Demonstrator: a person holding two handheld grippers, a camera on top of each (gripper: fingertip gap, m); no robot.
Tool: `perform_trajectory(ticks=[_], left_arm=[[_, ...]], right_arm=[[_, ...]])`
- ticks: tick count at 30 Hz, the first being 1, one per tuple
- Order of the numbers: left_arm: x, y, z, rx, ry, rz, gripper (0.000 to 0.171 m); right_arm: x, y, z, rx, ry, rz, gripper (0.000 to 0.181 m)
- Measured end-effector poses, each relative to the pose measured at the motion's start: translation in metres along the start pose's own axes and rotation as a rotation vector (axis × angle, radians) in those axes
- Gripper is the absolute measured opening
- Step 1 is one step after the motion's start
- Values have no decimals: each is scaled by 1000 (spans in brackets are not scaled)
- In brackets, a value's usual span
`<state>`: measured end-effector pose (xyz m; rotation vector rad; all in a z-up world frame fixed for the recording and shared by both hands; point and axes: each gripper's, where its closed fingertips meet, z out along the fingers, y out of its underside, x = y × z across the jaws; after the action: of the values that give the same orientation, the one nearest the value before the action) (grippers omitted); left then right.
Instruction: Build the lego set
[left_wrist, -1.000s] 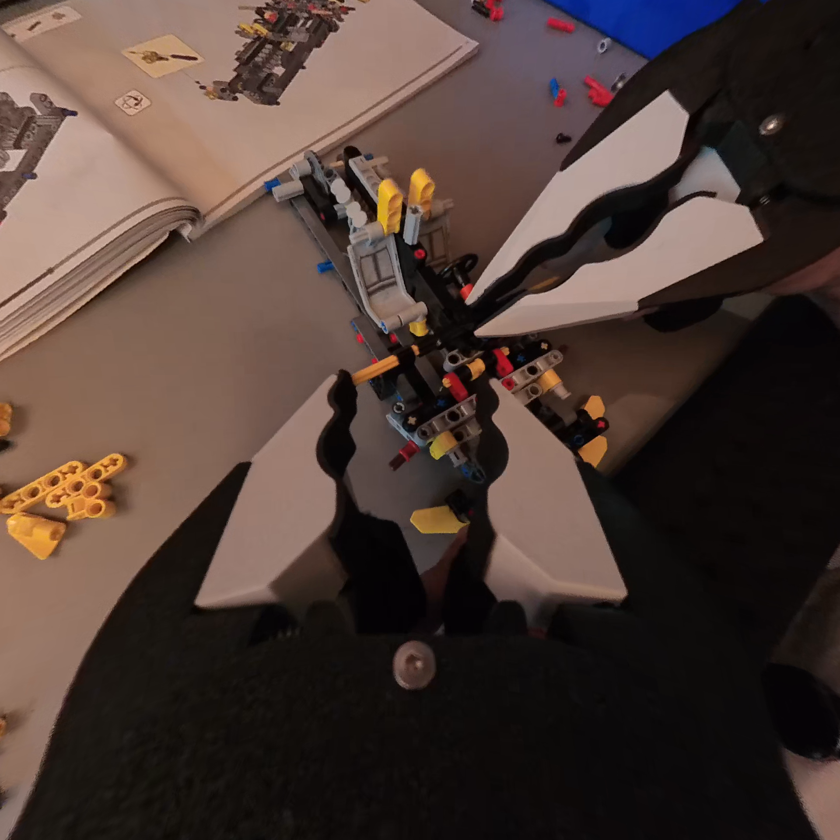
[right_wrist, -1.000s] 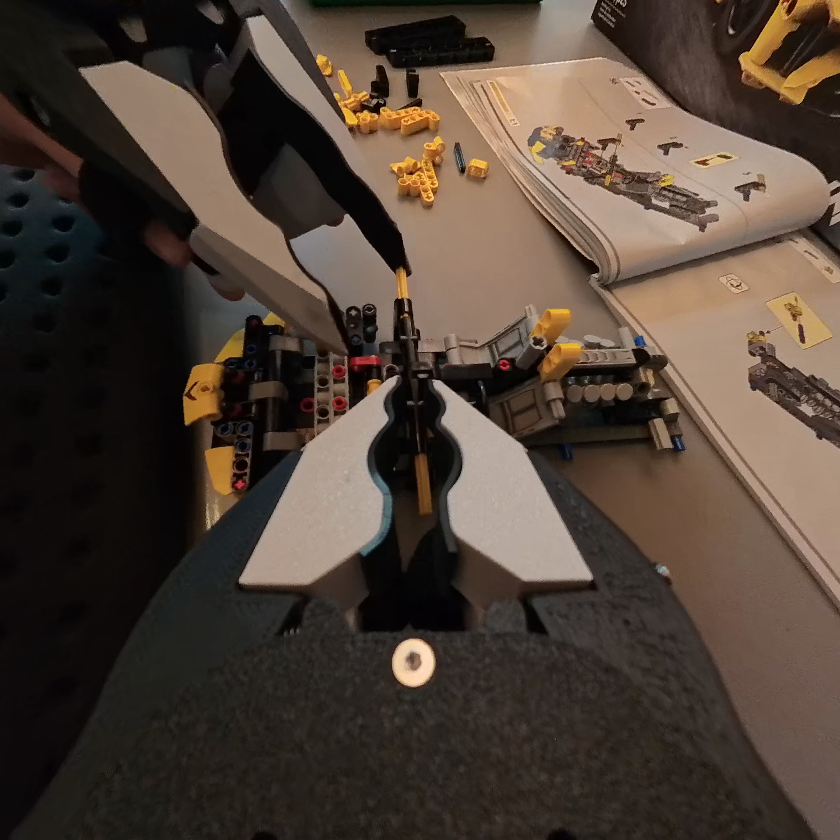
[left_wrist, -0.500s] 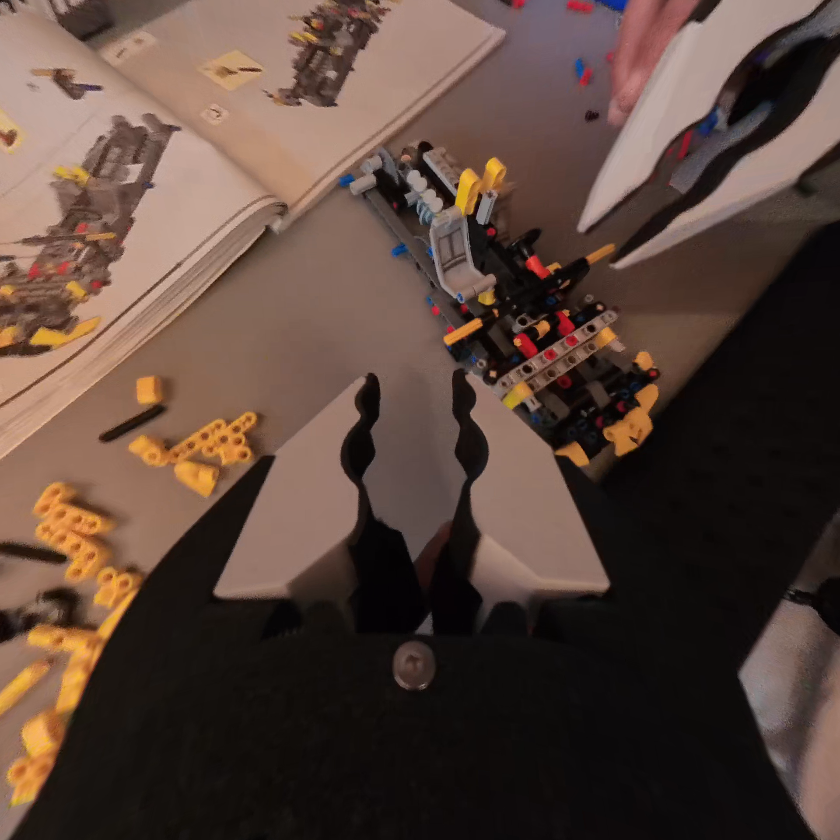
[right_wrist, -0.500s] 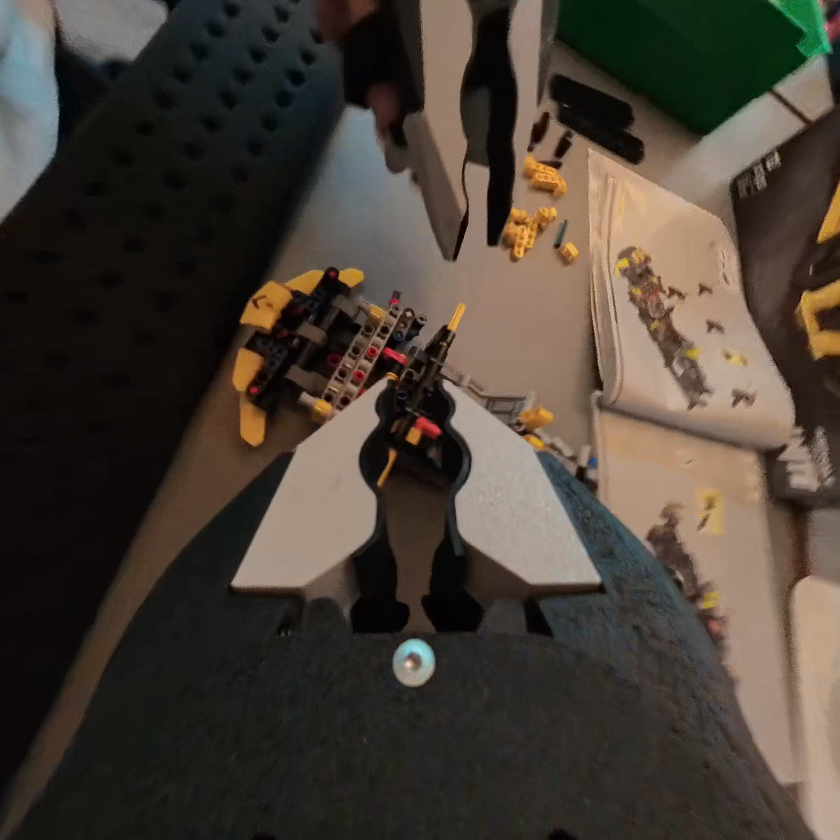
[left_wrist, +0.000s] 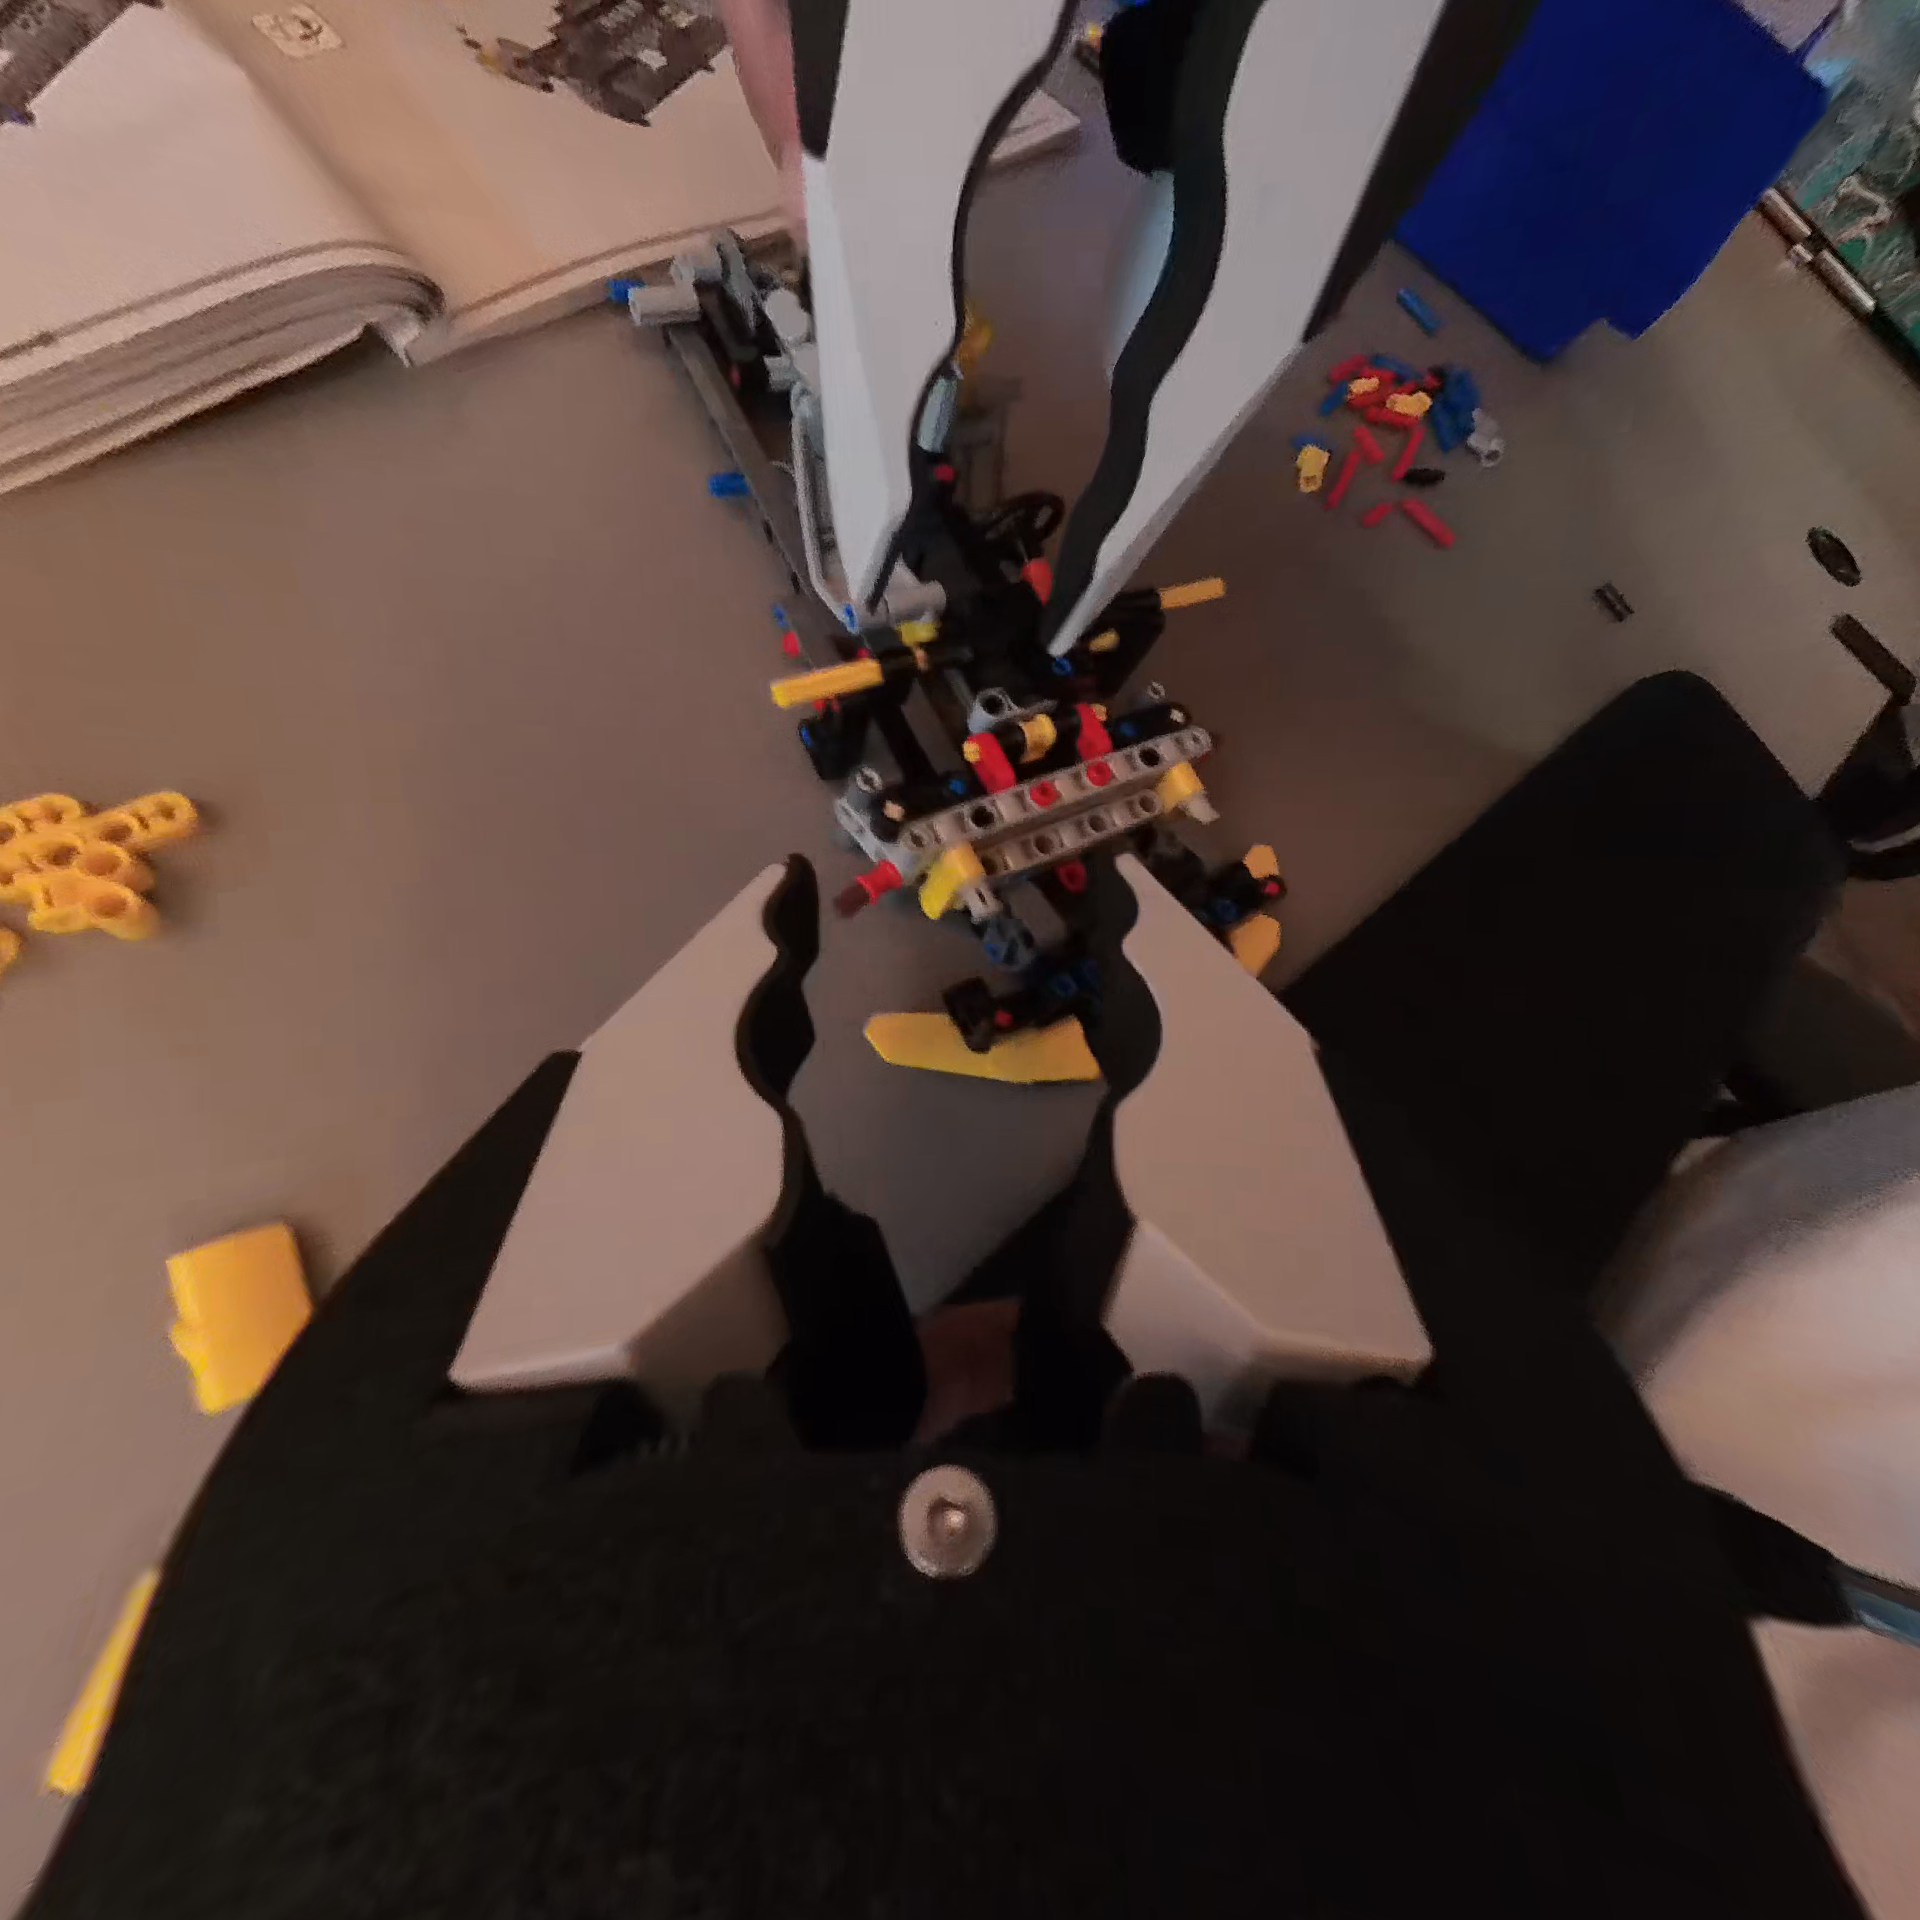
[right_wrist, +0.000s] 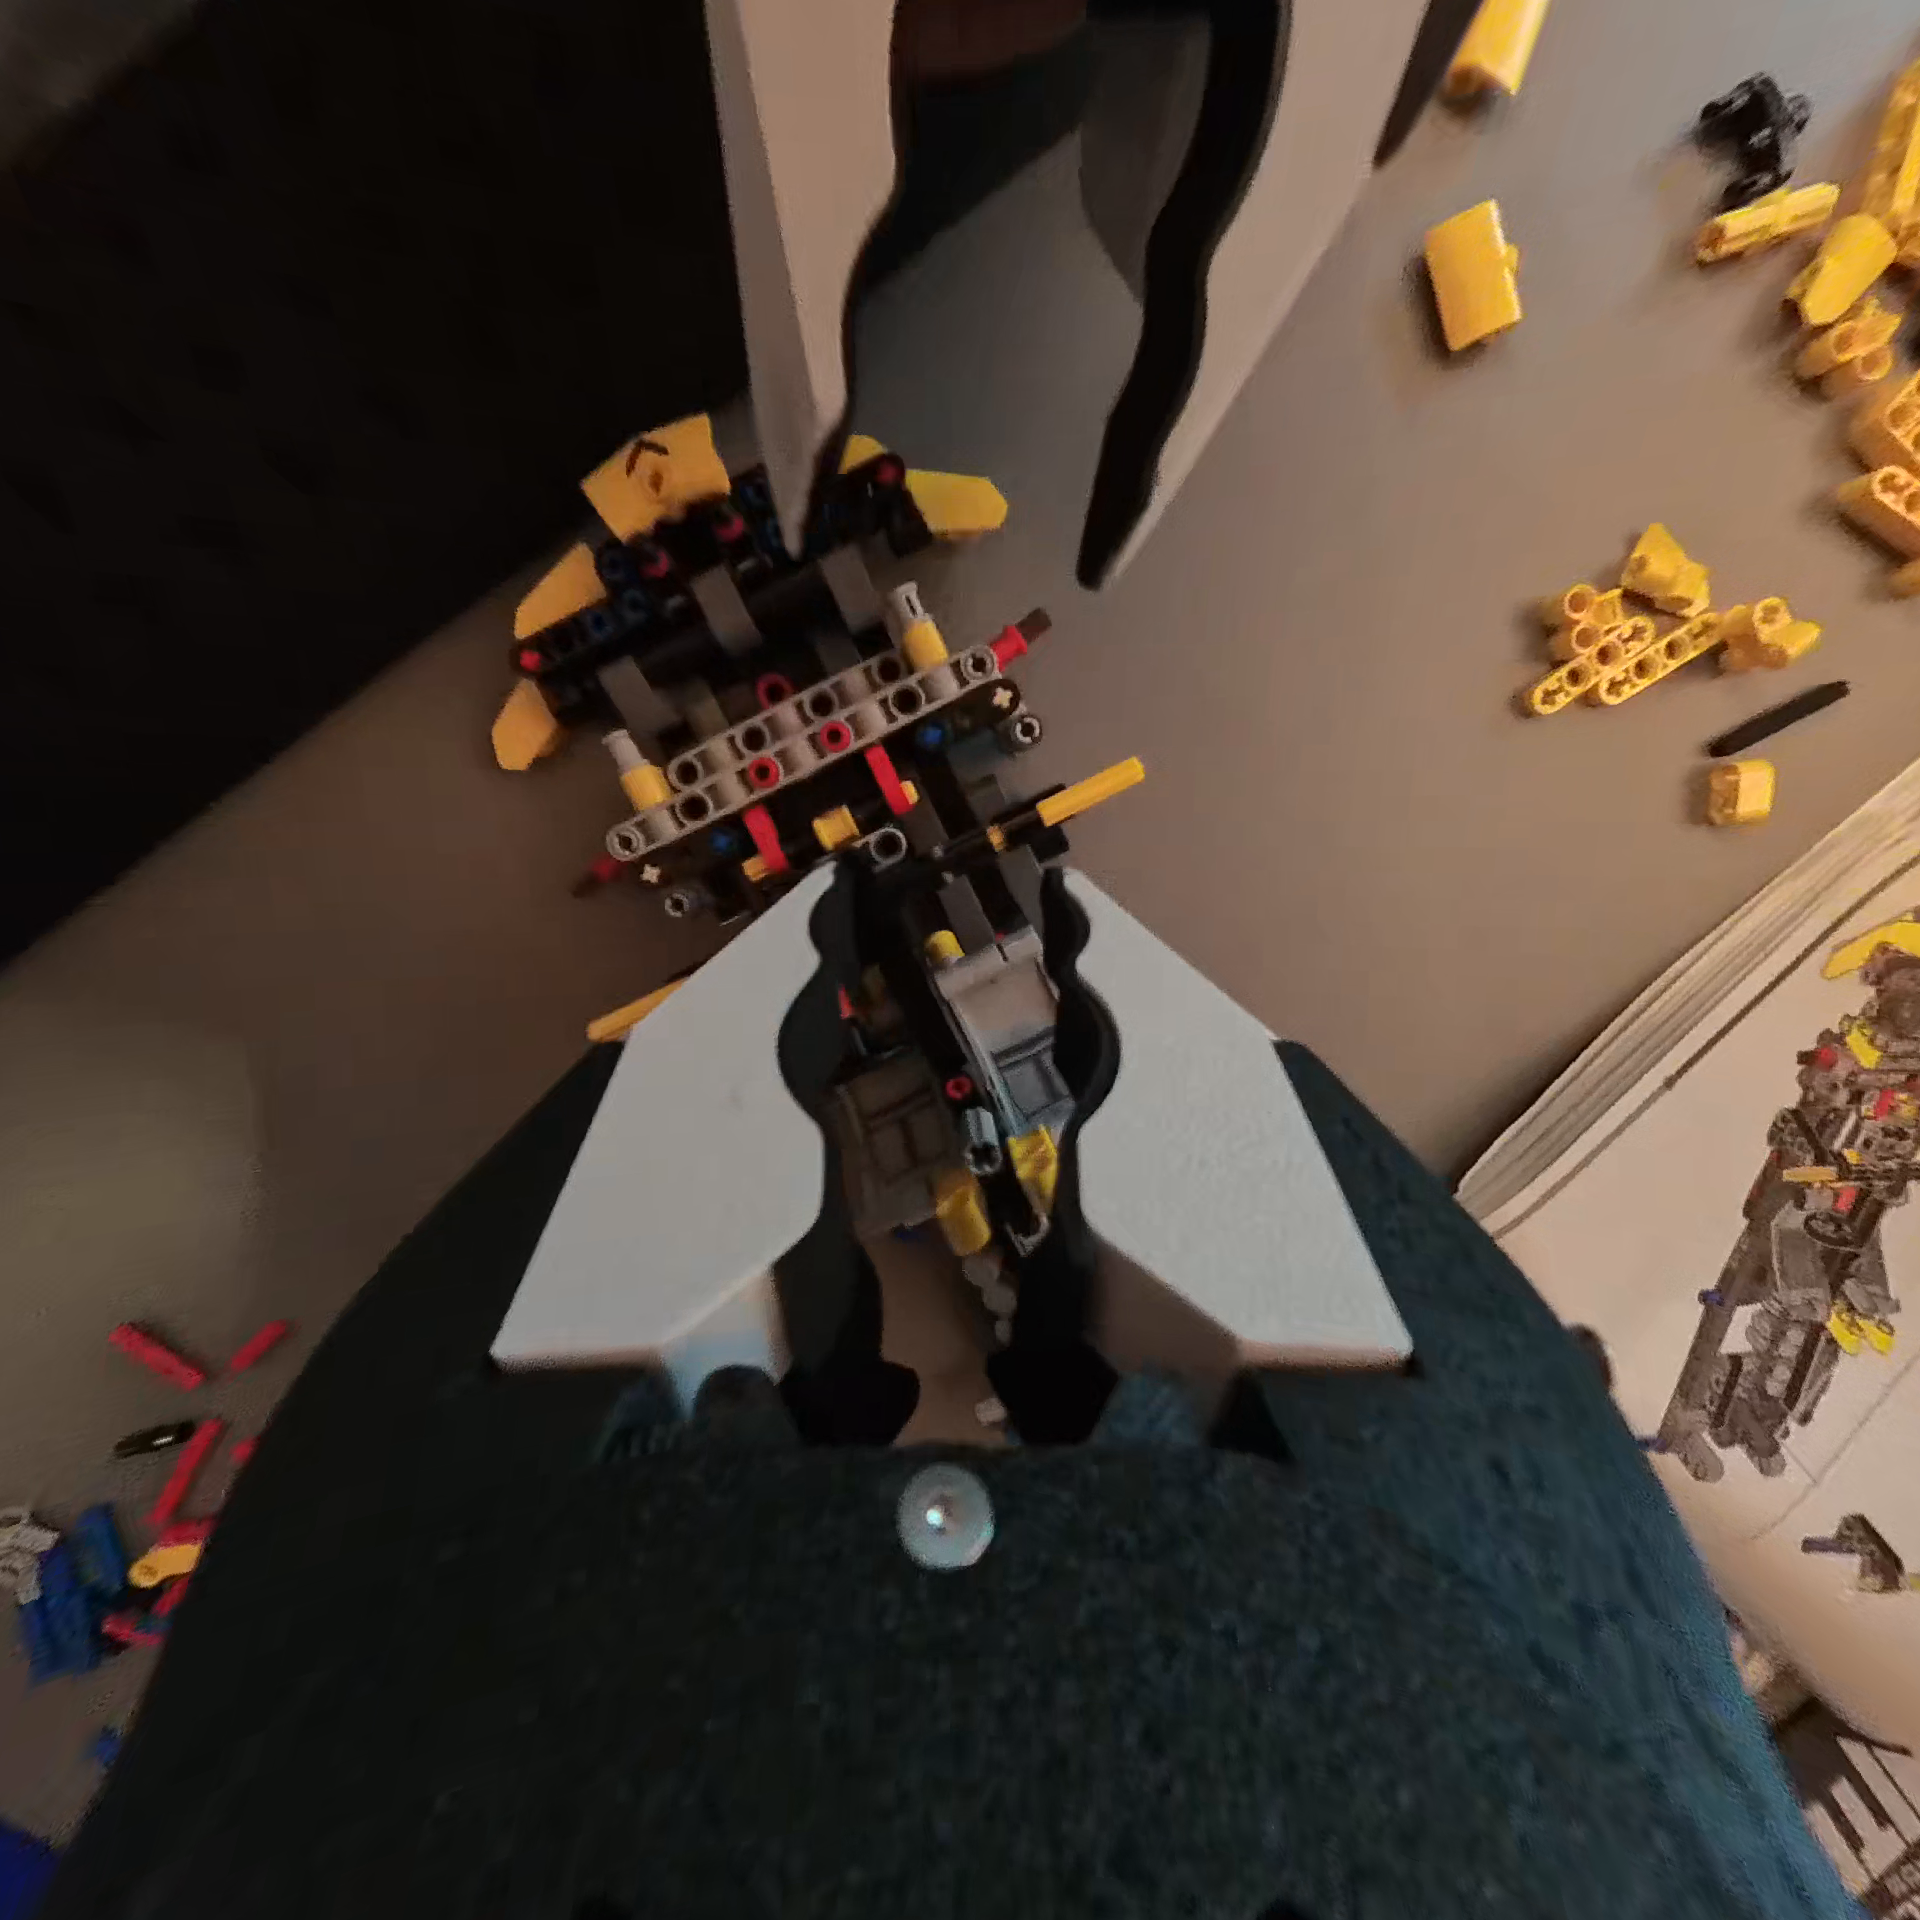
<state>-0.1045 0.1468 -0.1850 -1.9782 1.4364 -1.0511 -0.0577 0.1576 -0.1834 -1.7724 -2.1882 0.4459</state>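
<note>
One half-built lego model (left_wrist: 997, 748) is lying on the grey bench (left_wrist: 364, 644), long and narrow, black and grey with yellow and red pieces. The right gripper (right_wrist: 951, 894) is straddling the model's middle with its fingers (right_wrist: 675, 1143) parted around the seat section; whether they are pressing on it is unclear. The left gripper (left_wrist: 961, 883) is hovering over the model's yellow-tipped end, fingers wide apart and holding nothing. One open instruction book (left_wrist: 208, 229) is lying beyond. Loose yellow pieces (right_wrist: 1662, 634) are sitting in one cluster, red and blue pieces (left_wrist: 1392, 426) in another, beside one blue bin (left_wrist: 1590, 177).
</note>
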Motion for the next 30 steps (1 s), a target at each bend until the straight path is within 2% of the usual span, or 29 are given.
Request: perform_trajectory(ticks=[4,6,12,15,18,21,24,26,28,30], left_arm=[[-9,-4,18,-82,73,-5,44],[-10,-6,25,-107,122,-44,42],[-28,-22,23,-54,107,-32,37],[-30,-21,23,-63,155,28,31],[-31,-28,23,-11,239,271,27],[-28,-26,26,-42,383,480,24],[-20,-24,29,-91,518,518,27],[-13,-21,29,-108,604,550,25],[-10,-19,31,-113,642,604,17],[-9,-20,33,-113,661,653,10]], right_arm=[[-2,-4,1,35,-55,-6,35],[-3,1,3,8,-77,-16,36],[-12,2,-18,10,-125,106,34],[-20,7,-29,41,-2,241,33],[-29,15,-33,146,158,452,29],[-35,28,-39,303,345,697,17],[-54,33,-36,464,461,900,18],[-62,27,-32,573,534,975,18],[-63,25,-27,611,614,1015,18],[-61,25,-16,561,661,1028,16]])
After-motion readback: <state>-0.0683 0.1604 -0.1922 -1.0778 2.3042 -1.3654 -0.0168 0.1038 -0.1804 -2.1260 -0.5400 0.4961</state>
